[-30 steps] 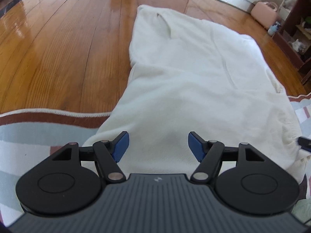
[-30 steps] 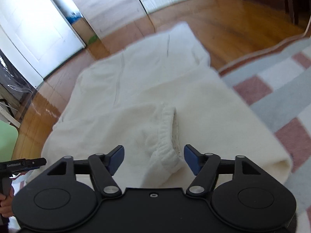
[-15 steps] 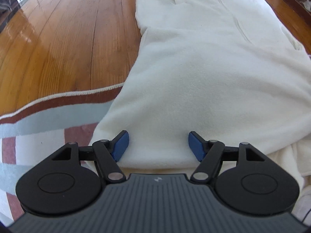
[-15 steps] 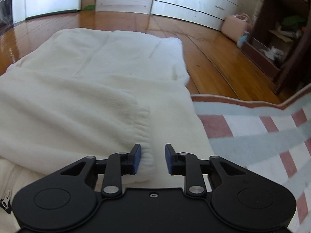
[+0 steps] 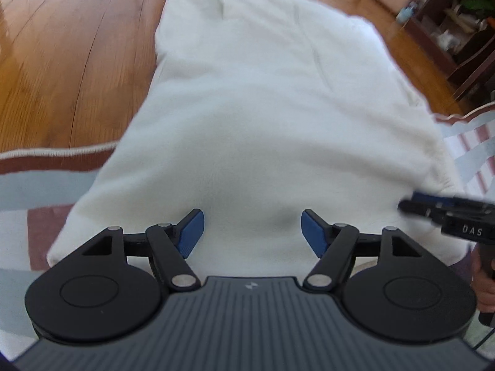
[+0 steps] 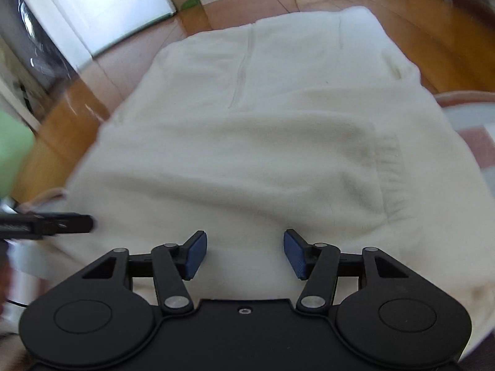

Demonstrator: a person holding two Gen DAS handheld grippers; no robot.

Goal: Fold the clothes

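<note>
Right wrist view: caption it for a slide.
Open right gripper poised over a folded cream fleece garment on the floor.

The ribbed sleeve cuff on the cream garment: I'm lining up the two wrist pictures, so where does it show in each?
Left wrist view: the ribbed cuff cannot be made out; the cream garment fills the middle, blurred.
Right wrist view: ribbed cuff lies right of centre, beyond the right gripper, on top of the garment.
Shared landmark: the checked rug, at the right edge in both views.
</note>
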